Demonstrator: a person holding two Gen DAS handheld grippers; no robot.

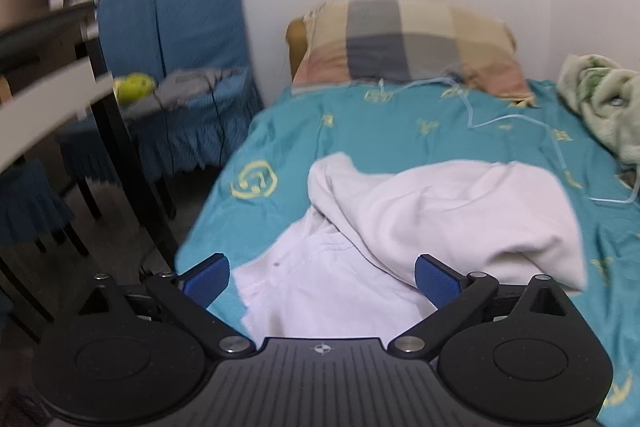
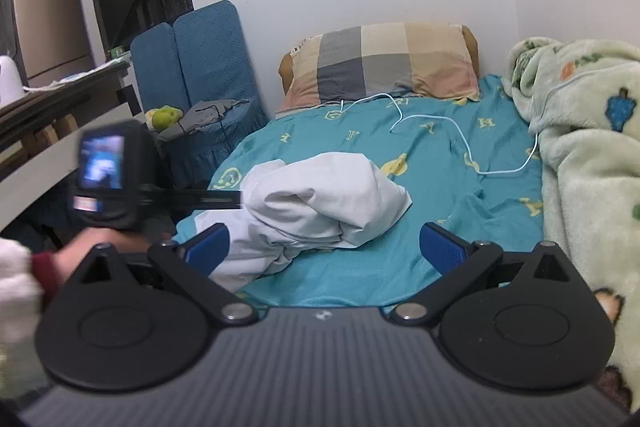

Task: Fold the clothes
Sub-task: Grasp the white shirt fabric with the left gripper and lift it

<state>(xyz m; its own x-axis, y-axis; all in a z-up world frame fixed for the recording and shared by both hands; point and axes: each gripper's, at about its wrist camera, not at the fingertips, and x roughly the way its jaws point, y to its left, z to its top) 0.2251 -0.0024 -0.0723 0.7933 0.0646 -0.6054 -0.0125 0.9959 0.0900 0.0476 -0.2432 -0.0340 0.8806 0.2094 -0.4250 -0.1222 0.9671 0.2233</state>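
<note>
The crumpled white cotton garment [image 1: 400, 227] lies in a heap on the teal patterned bedsheet [image 1: 360, 123], in the lower centre of the left wrist view and directly ahead of the left gripper [image 1: 322, 281], whose blue-padded jaws stand wide apart with the near hem of the cloth showing between them, though I cannot tell whether they touch it. In the right wrist view the same heap [image 2: 316, 203] sits left of centre, so the right gripper [image 2: 324, 247], also spread open and holding nothing, has it off to its left side; the left one looks the nearer. The heap's long axis runs roughly across the bed (left to right in both frames). One thick fold is flopped over a flatter layer, with stitched seams visible near the lower edge; nothing is squared up, so folding appears barely begun.
</note>
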